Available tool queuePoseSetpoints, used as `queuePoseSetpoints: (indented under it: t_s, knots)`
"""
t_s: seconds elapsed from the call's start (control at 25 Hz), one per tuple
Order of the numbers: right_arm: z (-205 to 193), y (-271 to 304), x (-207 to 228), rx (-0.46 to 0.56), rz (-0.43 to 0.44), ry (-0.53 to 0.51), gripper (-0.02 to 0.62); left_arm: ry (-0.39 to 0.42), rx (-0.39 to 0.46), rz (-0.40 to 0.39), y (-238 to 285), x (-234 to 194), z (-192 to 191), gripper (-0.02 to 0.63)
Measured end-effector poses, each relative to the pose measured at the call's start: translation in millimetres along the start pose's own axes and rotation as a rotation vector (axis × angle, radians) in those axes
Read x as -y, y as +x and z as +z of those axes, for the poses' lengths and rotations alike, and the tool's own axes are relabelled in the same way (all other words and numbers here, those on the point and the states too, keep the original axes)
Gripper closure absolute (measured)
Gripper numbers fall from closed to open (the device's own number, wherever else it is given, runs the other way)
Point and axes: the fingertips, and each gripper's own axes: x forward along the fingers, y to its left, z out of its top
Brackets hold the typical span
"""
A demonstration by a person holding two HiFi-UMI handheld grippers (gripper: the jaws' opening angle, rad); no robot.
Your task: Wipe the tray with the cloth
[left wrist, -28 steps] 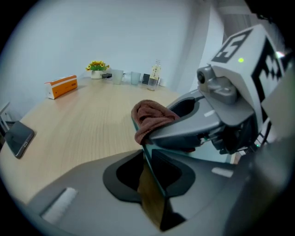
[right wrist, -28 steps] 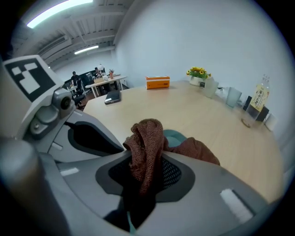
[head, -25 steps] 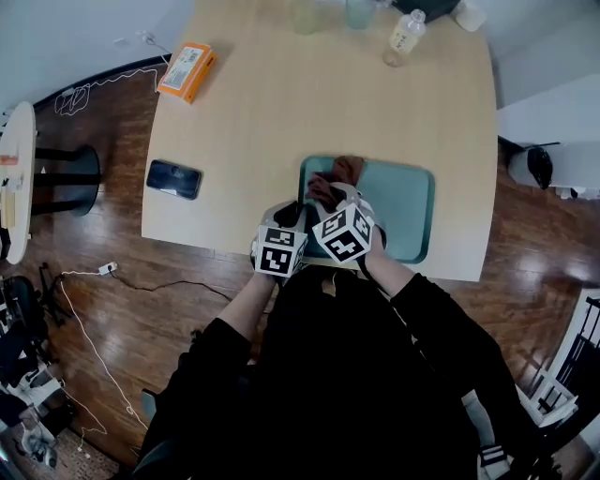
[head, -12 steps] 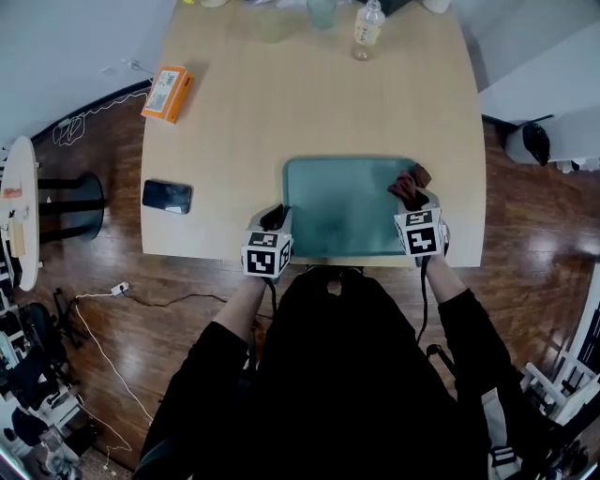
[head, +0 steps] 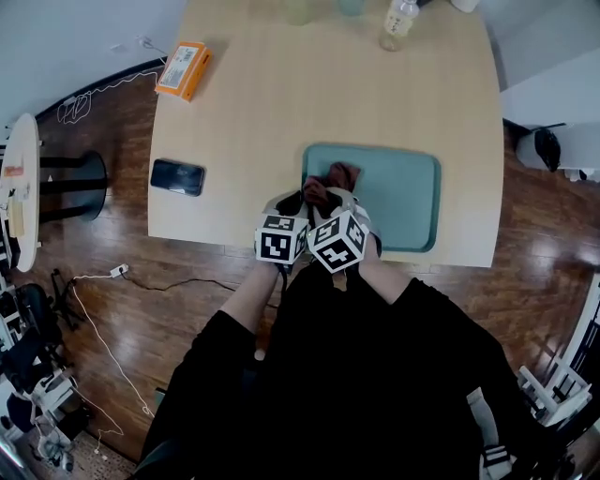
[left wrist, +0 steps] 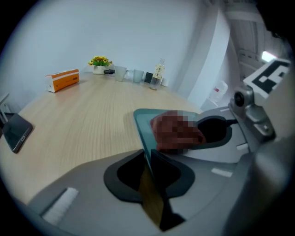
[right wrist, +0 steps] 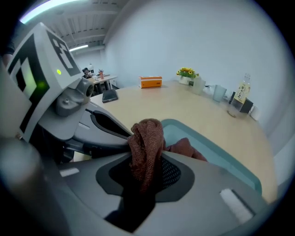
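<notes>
A teal tray (head: 403,192) lies near the wooden table's front edge. My left gripper (head: 296,203) is shut on the rim at its near left corner; in the left gripper view the thin tray rim (left wrist: 144,138) runs between the closed jaws of this gripper (left wrist: 148,167). My right gripper (head: 330,199) sits right beside it over the tray's left end, shut on a reddish-brown cloth (head: 333,178). In the right gripper view the cloth (right wrist: 146,140) stands bunched up out of the jaws, with more of it lying on the tray (right wrist: 216,154).
A black phone (head: 176,176) lies left of the tray and an orange box (head: 184,68) at the far left corner. A bottle (head: 397,22) and cups (head: 298,9) stand along the far edge. A round stool (head: 70,183) and cables are on the floor to the left.
Half a second ago the right gripper held the cloth at the tray's far right corner; it has swept back to the left end, beside the left gripper, which stayed on the rim.
</notes>
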Motion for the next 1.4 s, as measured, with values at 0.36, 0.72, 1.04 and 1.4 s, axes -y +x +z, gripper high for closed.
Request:
queuePoseSetpoints:
  t_s: [0.36, 0.72, 1.04, 1.4]
  knots:
    - [-5, -1, 0, -0.009, 0.0, -0.013, 0.489, 0.005, -0.005, 0.011, -1, -1, -2, 0.577]
    - [-47, -32, 41, -0.023, -0.077, 0.018, 0.489, 0.01, -0.001, 0.014, -1, -2, -2, 0.575]
    - [-125, -88, 127, -0.069, -0.241, 0.159, 0.488, 0.011, 0.001, 0.024, -3, -1, -3, 0.577]
    - [-173, -122, 161, -0.101, -0.29, 0.178, 0.488, 0.016, 0.002, 0.029, -2, -1, -2, 0.575]
